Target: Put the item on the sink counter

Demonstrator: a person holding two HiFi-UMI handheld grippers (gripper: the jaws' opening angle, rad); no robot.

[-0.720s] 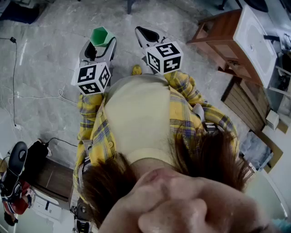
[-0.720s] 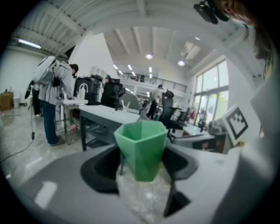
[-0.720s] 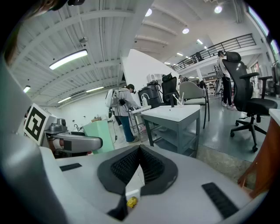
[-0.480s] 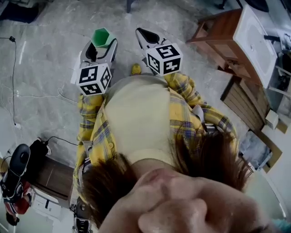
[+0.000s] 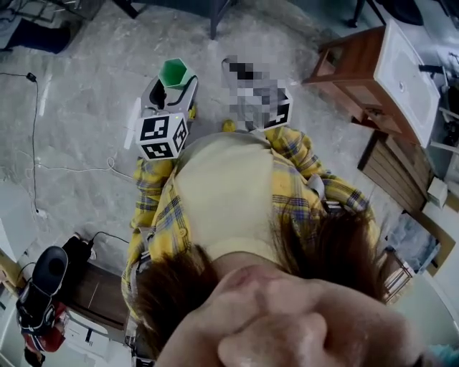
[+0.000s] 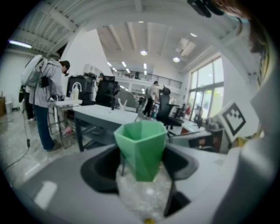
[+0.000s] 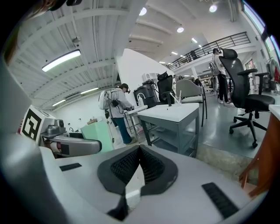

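A green faceted cup sits between the jaws of my left gripper, which is shut on it and held out in front of the person's body above the marble floor. In the left gripper view the cup stands upright between the dark pads, rim up. Beside it on the right, my right gripper has its ribbed pads pressed together with nothing in them. In the head view that gripper is mostly under a blurred patch. The white sink counter on a wooden cabinet lies at the far right.
Cables trail over the floor on the left. Chair legs show at the top. A grey table and a standing person are ahead. An office chair stands to the right.
Both grippers have shifted down and a little right in the head view, the cup still in the left one. The floor and sink counter have slid with the camera.
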